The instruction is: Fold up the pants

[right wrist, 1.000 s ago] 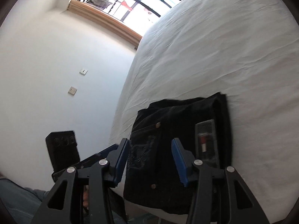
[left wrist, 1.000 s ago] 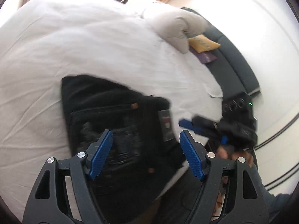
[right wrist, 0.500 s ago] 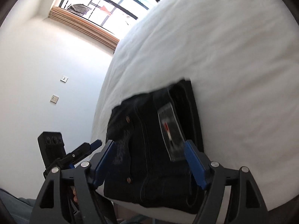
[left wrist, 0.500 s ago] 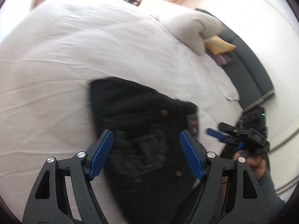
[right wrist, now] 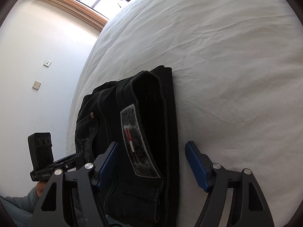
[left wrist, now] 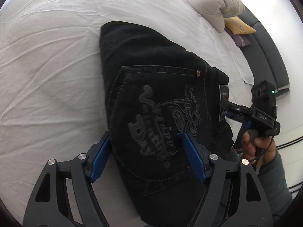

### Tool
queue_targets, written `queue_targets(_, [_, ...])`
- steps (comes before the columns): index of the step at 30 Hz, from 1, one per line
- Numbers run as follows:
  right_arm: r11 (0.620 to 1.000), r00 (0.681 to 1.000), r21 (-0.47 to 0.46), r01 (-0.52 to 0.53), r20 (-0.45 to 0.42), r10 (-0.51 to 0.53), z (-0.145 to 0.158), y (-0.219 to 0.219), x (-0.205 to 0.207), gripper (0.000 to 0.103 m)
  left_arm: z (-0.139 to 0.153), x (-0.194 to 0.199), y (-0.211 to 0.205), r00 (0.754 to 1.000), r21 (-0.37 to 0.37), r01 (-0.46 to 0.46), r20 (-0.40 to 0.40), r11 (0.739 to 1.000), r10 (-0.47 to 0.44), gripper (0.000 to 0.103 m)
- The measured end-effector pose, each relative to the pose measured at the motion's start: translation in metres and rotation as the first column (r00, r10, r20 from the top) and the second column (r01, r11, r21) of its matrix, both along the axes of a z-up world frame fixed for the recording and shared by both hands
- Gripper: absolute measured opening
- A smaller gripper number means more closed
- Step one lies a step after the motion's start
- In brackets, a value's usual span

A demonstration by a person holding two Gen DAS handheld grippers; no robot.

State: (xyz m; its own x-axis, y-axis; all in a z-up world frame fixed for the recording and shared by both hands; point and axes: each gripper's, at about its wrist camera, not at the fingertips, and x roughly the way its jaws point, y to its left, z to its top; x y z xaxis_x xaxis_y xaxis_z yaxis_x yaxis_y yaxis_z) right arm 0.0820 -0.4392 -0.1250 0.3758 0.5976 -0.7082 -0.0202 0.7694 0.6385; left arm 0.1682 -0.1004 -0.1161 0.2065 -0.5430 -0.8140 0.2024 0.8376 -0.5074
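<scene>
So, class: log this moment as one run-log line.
task: fold pants | pants: folded on bed | left gripper: open, over pocket | right gripper: closing, astride waistband, no grip

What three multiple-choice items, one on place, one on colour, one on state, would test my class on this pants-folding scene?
1. Where do the pants lie?
A. On the white bed sheet
B. On a wooden floor
C. Over a chair back

2. What colour are the pads on the left gripper fingers?
A. Red
B. Blue
C. Yellow

3. How are the pants now?
A. Spread out flat at full length
B. Hanging from both grippers
C. Folded into a compact stack

Key:
1 A, dark denim rests on the wrinkled sheet in both views.
2 B, both pads show blue.
3 C, the right wrist view shows stacked layers at the waistband.
</scene>
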Motion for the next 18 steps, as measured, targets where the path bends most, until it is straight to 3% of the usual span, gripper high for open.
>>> queue_targets(2, [0.999, 1.000, -0.048, -0.027, -0.010, 0.026, 0.000, 0.010, 0.007, 0.056, 0.000, 0.002, -0.009, 1.000, 0.006, 0.007, -0.010, 1.000, -0.007, 0.069])
queue_targets(9, [0.983, 0.999, -0.178, -0.033, -0.022, 0.029, 0.012, 0.034, 0.013, 0.034, 0.008, 0.002, -0.039, 0.998, 0.062, 0.056, 0.033, 0.996, -0.058, 0.035])
queue_targets(12, [0.961, 0.999, -0.274, -0.036, 0.001, 0.038, 0.021, 0.047, 0.009, 0.026, 0.013, -0.001, -0.045, 0.995, 0.086, 0.076, 0.063, 0.993, -0.082, 0.029])
queue_targets(18, [0.902, 0.993, -0.430, -0.042, 0.082, 0.086, 0.054, 0.079, -0.005, 0.018, 0.026, 0.000, -0.029, 0.995, 0.015, 0.056, 0.077, 0.998, -0.057, 0.023])
